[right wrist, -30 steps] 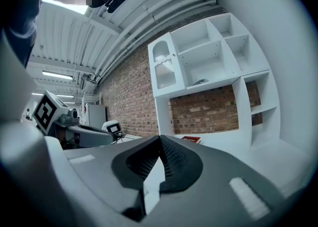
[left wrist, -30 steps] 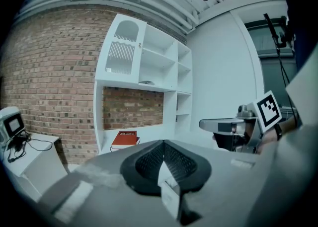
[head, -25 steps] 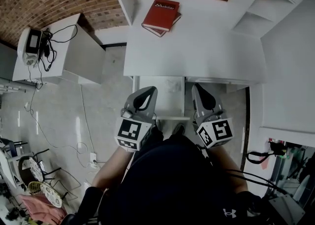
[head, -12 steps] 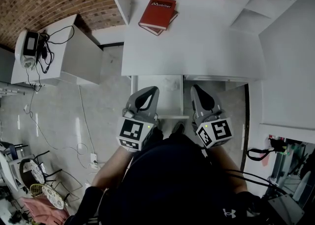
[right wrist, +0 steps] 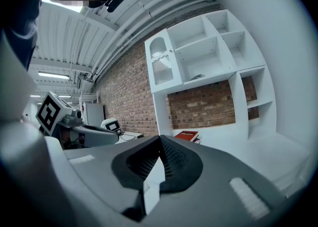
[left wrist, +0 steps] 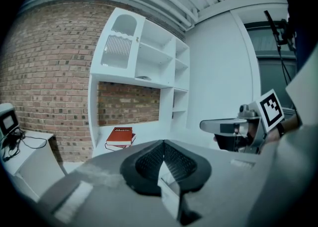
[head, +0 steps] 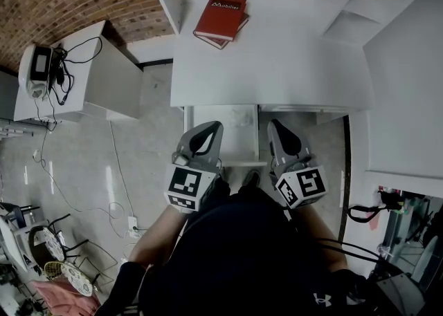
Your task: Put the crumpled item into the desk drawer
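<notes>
The white desk (head: 277, 66) has its drawer (head: 221, 143) pulled out below the front edge. A faint pale crumpled shape (head: 242, 119) lies in the drawer's far right corner. My left gripper (head: 209, 128) hangs over the drawer's left side and my right gripper (head: 277, 125) just past its right side, both close to the person's body. In the left gripper view the left gripper (left wrist: 163, 145) has its jaws pressed together with nothing between them. The right gripper (right wrist: 160, 140) shows the same in the right gripper view.
A red book (head: 223, 16) lies on another at the desk's far edge. White shelves (head: 353, 10) rise at the back right. A low white side table (head: 104, 72) at the left carries a small device (head: 38, 66) and cables. More cables trail over the floor (head: 83, 169).
The head view has drifted slightly. Both grippers stay shut and in the same place over the drawer.
</notes>
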Tool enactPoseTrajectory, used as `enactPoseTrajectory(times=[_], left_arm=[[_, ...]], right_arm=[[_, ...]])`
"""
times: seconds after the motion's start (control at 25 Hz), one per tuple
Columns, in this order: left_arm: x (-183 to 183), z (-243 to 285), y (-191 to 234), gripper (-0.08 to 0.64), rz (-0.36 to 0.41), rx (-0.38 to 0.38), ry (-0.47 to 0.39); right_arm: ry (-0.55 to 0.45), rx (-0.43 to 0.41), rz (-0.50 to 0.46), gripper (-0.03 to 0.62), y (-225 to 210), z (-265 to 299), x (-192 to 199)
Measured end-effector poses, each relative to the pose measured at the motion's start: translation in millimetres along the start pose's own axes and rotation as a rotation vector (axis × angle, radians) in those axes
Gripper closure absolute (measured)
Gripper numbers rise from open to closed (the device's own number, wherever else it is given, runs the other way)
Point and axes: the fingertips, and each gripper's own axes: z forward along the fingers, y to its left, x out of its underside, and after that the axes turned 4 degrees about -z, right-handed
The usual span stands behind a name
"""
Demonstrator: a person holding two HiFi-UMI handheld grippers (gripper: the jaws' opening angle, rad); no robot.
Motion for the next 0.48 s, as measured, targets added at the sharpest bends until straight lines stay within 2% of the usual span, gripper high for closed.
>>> enactPoseTrajectory(times=[0.48], left_arm=[[0.4, 2.8, 4.7, 0.557, -0.003, 0.041, -0.007]], right_arm=[[0.010, 0.028, 0.003, 0.591, 3.6, 3.6, 3.4]])
